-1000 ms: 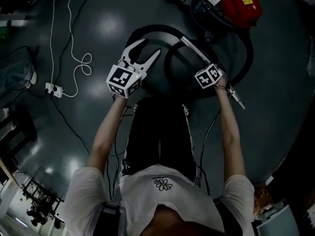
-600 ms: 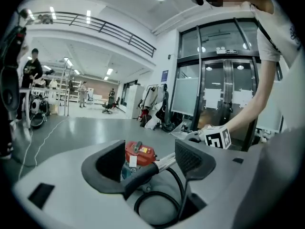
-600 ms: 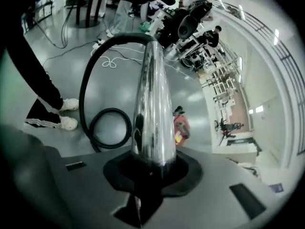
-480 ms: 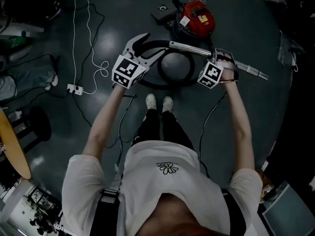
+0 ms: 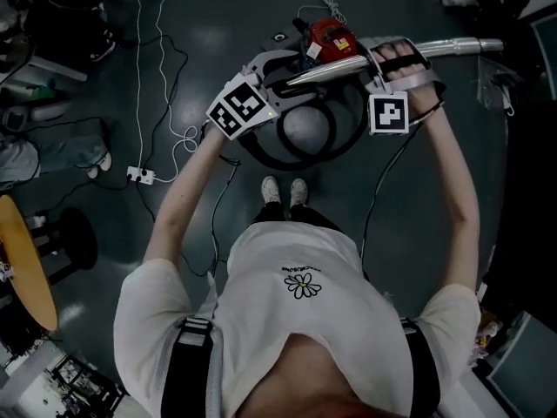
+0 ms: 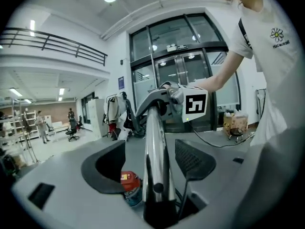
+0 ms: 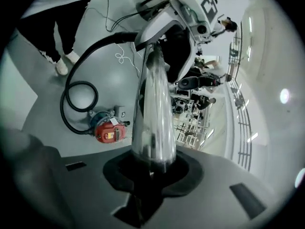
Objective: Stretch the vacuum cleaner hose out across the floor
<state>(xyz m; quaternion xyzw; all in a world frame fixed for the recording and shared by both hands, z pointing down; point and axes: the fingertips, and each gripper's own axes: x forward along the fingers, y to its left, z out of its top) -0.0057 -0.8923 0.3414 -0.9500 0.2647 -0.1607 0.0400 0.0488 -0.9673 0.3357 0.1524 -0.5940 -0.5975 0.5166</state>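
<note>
Left claw [image 5: 278, 70], upper middle: wide open, jaws just been opening, shiny tube [image 5: 335, 70] between them, not squeezed. Hose [image 7: 95, 45] coiled on floor by red vacuum [image 5: 331, 35]. Right claw [image 5: 396, 59], upper right, clamps tube. Step looks like: tube held up. Next: pull away, uncurl hose.

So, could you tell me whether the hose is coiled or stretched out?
Coiled: the hose forms a round loop beside the vacuum in the head view.

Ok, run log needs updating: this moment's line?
left gripper: open, jaws just widened, wand between | right gripper: shut on wand | hose: coiled beside red vacuum
</note>
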